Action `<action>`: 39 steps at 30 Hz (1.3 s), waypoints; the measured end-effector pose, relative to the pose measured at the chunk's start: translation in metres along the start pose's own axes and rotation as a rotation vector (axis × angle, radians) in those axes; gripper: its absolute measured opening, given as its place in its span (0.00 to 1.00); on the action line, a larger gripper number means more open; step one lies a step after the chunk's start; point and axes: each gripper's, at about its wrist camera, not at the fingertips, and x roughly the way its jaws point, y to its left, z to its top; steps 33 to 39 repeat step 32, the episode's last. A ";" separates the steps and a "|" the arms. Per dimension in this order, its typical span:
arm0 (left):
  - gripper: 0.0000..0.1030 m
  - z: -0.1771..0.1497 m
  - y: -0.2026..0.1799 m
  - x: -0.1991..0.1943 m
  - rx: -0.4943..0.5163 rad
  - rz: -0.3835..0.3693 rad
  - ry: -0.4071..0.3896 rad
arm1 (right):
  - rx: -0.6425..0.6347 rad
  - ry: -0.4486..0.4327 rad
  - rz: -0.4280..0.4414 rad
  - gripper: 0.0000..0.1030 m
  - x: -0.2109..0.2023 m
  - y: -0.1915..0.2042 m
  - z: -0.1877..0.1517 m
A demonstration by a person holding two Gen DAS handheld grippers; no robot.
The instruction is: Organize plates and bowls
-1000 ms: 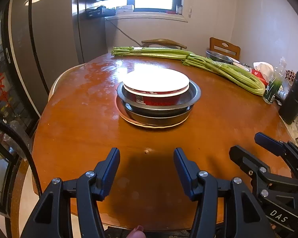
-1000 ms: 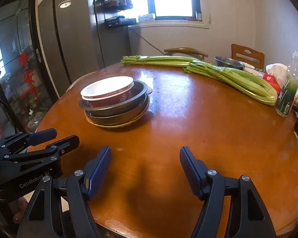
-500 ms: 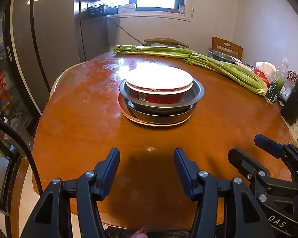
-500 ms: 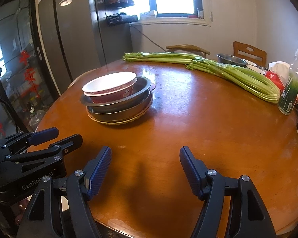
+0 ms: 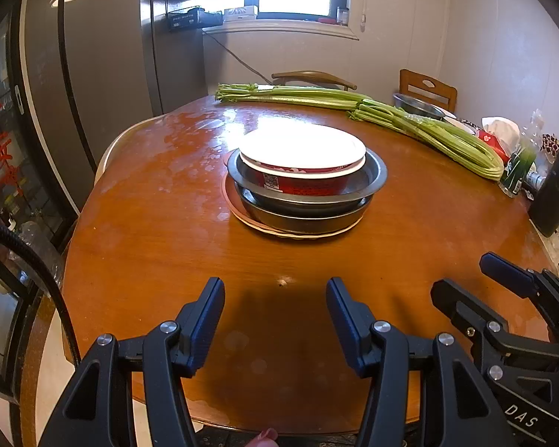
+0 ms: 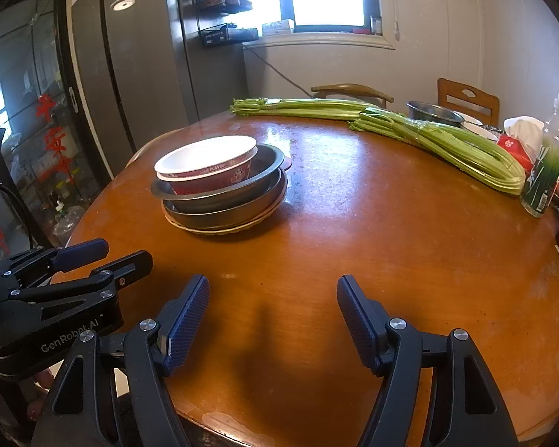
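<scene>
The round wooden desk (image 5: 138, 246) carries everything, and the nested stack serves as the landmark for all places given here. That stack stands toward the middle of the desk and is built, from the bottom up, of a flat pale plate (image 5: 298, 231) whose rim just shows, two metal bowls (image 5: 305, 201) seated one inside the other, and a red-and-white paper bowl (image 5: 302, 160) resting in the upper metal one. Beyond the stack, toward the window, long bundles of celery (image 6: 439, 141) are laid across the far edge of the desk, their long axis running crosswise to the line of approach; to the right of the stack a green bottle (image 6: 544, 182) is seen at the desk's rim, well apart from the bowls. The left tool (image 5: 275, 320) is held on the near side of the stack, its jaws spread wide and empty, and in its own view the stack lies almost straight ahead along the fingers. The right tool (image 6: 272, 316) is likewise spread wide with nothing between its pads, but from it the stack lies ahead and off to the left, with the left tool's body seen at the lower left between. The stack is judged to be round and without a preferred grasp axis, so the coming move is judged to turn on bearing alone: the left tool is better lined up and looks the nearer of the two, while a leftward swing would be required of the right one before any rim could be reached.
</scene>
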 end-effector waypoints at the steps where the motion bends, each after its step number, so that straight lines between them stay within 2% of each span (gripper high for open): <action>1: 0.55 0.000 -0.001 0.000 0.001 0.000 0.000 | 0.000 0.001 0.000 0.71 0.000 0.000 0.000; 25: 0.55 -0.001 0.002 0.004 0.010 0.015 0.003 | -0.002 0.013 -0.013 0.71 0.006 0.000 -0.002; 32: 0.55 0.008 0.018 0.017 -0.009 0.009 0.036 | -0.001 0.026 -0.020 0.71 0.012 -0.005 -0.002; 39: 0.55 0.008 0.018 0.017 -0.009 0.009 0.036 | -0.001 0.026 -0.020 0.71 0.012 -0.005 -0.002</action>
